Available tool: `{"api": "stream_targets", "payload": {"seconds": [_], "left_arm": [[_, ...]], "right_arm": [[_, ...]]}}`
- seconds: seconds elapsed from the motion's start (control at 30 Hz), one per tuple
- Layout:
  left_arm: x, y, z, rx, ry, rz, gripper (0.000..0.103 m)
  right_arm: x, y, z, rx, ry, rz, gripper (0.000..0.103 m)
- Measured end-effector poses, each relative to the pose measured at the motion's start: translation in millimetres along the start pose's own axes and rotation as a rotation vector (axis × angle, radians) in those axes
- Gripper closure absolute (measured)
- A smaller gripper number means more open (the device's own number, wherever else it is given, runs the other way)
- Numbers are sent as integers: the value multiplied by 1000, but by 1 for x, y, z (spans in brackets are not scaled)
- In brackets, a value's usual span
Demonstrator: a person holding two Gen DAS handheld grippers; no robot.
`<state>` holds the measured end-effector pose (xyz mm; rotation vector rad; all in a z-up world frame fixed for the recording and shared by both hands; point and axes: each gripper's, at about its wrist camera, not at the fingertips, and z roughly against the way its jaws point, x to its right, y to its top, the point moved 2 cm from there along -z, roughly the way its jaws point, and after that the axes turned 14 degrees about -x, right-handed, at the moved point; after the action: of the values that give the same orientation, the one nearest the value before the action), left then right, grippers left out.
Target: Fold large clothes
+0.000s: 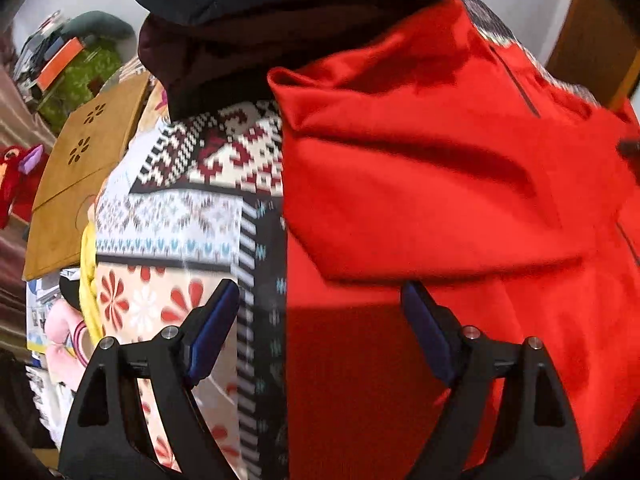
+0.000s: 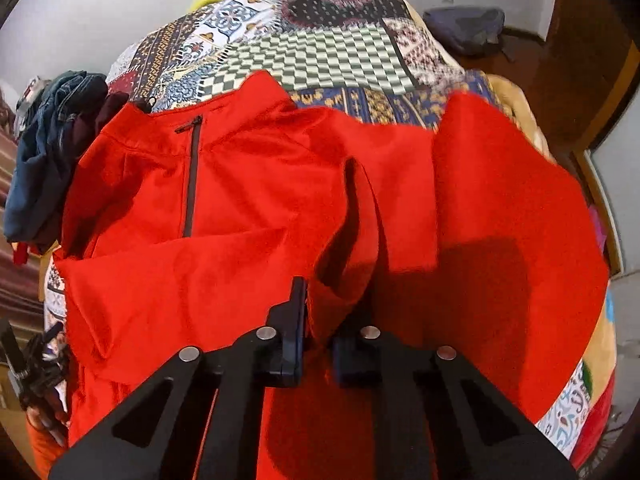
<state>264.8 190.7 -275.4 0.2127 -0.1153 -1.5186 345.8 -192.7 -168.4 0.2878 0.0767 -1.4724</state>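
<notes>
A bright red fleece pullover (image 2: 248, 200) with a dark zip (image 2: 191, 176) at the neck lies spread over a patchwork bedspread (image 2: 320, 52). My right gripper (image 2: 322, 308) is shut on a raised fold of the red cloth near its middle, and the fold stands up between the pads. My left gripper (image 1: 319, 286) hangs open above the pullover's (image 1: 440, 184) left edge. One of its fingers is over the bedspread (image 1: 180, 208) and the other over the red cloth. Nothing sits between its pads.
A heap of dark clothes (image 1: 288, 12) lies at the pullover's neck end, seen also as a dark clothes heap (image 2: 52, 148) in the right wrist view. A wooden board (image 1: 84, 176) lies beside the bed. A grey bag (image 2: 464, 28) lies on the floor beyond.
</notes>
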Motion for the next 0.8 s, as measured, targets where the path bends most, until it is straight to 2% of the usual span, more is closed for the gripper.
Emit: {"api": "stream_targets", "payload": {"seconds": [0.1,0.17,0.3,0.33,0.37,0.4,0.43,0.47,0.53,0.6,0.7,0.8], "left_arm": [[-2,19,-9,22,5,36,20],[-2,29,-11,36,-1,61,25],[4,40,-5,72,25,83,26],[4,42,-4,80,30,87,26],[4,44,-3,90,37,92,31],[4,46,-2,105,48,102,35],[2,48,-2,113,53,113,46],[-2,50,-2,118,64,129,63],[-9,53,-1,128,60,168,75],[-21,52,9,164,20,236,76],[-40,45,23,204,-60,322,76],[-46,38,20,190,-66,339,76]], "right_arm": [[-9,7,29,81,20,17,98],[-15,12,63,172,31,31,98],[-18,13,135,374,17,40,98],[-18,13,143,392,15,41,98],[-17,14,149,408,6,40,98],[-15,13,152,415,-4,43,98],[-15,12,151,415,-12,44,98],[-13,10,147,406,-14,42,98],[-9,9,137,380,-14,37,98],[-3,6,123,354,-26,27,98],[7,-5,100,293,7,2,98],[18,-19,78,213,22,-1,98]]}}
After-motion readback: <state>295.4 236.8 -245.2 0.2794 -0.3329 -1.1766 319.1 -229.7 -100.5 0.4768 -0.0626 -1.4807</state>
